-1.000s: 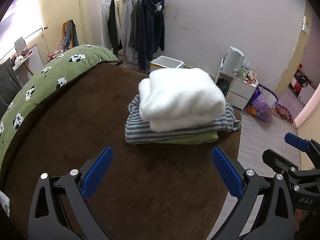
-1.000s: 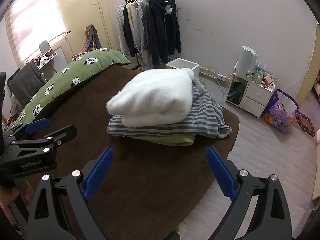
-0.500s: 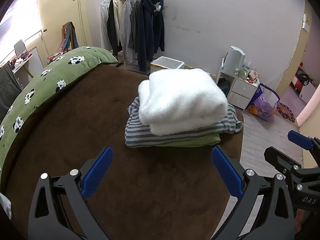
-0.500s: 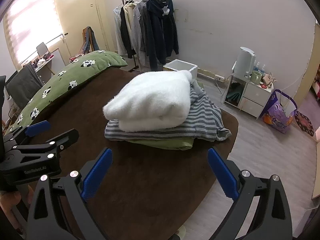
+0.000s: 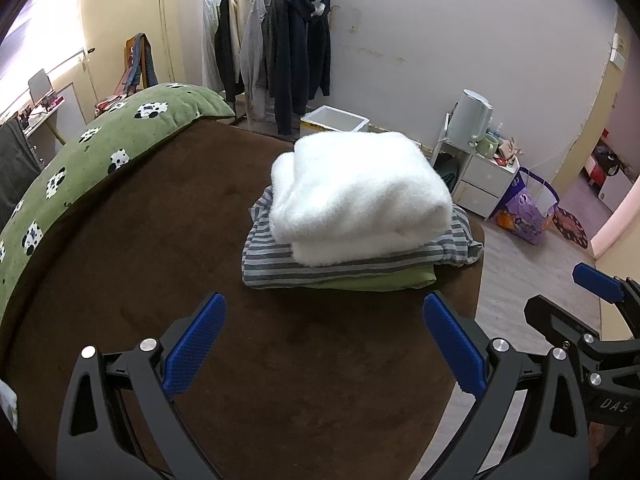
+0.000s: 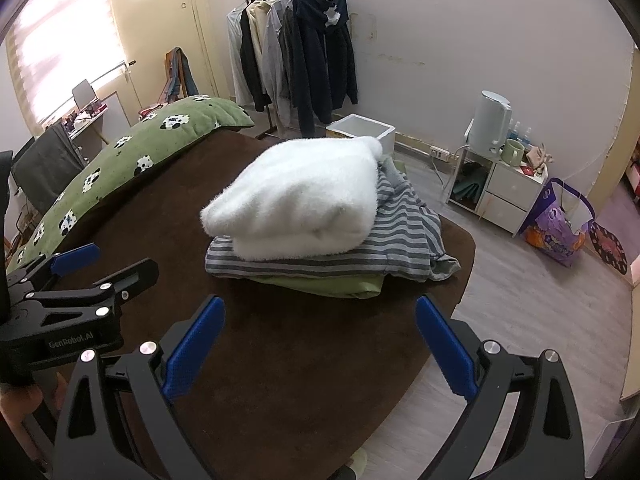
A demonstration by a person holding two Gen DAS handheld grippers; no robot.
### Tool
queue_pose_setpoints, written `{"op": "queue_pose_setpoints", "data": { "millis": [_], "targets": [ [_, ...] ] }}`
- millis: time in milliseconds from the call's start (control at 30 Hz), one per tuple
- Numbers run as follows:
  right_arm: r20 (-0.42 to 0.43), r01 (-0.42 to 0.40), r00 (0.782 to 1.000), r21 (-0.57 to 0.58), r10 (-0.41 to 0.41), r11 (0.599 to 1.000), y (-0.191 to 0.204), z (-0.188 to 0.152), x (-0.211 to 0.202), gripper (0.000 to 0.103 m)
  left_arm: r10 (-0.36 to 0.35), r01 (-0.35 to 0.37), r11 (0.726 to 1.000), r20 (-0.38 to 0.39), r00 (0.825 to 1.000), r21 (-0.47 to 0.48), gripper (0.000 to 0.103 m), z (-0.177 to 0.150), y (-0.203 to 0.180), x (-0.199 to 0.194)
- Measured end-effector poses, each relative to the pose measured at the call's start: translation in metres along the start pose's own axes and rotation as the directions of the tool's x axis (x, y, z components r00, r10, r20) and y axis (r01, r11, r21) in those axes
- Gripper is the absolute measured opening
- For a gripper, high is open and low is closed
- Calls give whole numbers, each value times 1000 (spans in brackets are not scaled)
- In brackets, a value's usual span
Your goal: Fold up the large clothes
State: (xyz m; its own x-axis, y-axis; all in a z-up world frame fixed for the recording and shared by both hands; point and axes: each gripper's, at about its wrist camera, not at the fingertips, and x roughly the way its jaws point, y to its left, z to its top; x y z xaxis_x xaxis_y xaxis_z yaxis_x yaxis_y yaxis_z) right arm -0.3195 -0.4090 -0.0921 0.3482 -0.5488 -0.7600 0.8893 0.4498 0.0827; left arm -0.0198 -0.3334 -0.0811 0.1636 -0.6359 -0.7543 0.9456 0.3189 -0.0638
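White fleece garment (image 5: 356,184) tops a folded stack near the brown bed's (image 5: 160,240) far corner, both the left gripper (image 5: 324,344) and right gripper (image 6: 316,344) spread empty, folding seemingly finished; next, fetch another garment.

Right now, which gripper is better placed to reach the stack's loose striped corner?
Right gripper: the grey striped garment's loose corner spills toward its side. Both grippers hang open, empty.
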Motion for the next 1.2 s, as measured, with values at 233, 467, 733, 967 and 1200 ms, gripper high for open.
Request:
{"op": "queue_pose_setpoints", "data": {
  "millis": [233,467,733,967,1200],
  "targets": [
    [2,0,1000,2,0,1000,0,0,0,95,6,-6,1000,-7,1000,3,97,3,-4,1],
    [-10,-2,1000,-12,2,1000,-2,-3,4,95,16,-16,1000,-19,1000,-2,97,5,-6,4],
    [-18,0,1000,-16,0,1000,-6,0,9,95,24,-24,1000,-26,999,7,97,4,-11,6],
    [-22,-7,1000,7,7,1000,-14,4,12,95,27,-26,1000,-30,999,10,97,6,-15,4],
    [-27,-18,999,4,18,1000,-12,10,16,95,55,-54,998,-33,998,27,97,8,-19,6]
  ]
}}
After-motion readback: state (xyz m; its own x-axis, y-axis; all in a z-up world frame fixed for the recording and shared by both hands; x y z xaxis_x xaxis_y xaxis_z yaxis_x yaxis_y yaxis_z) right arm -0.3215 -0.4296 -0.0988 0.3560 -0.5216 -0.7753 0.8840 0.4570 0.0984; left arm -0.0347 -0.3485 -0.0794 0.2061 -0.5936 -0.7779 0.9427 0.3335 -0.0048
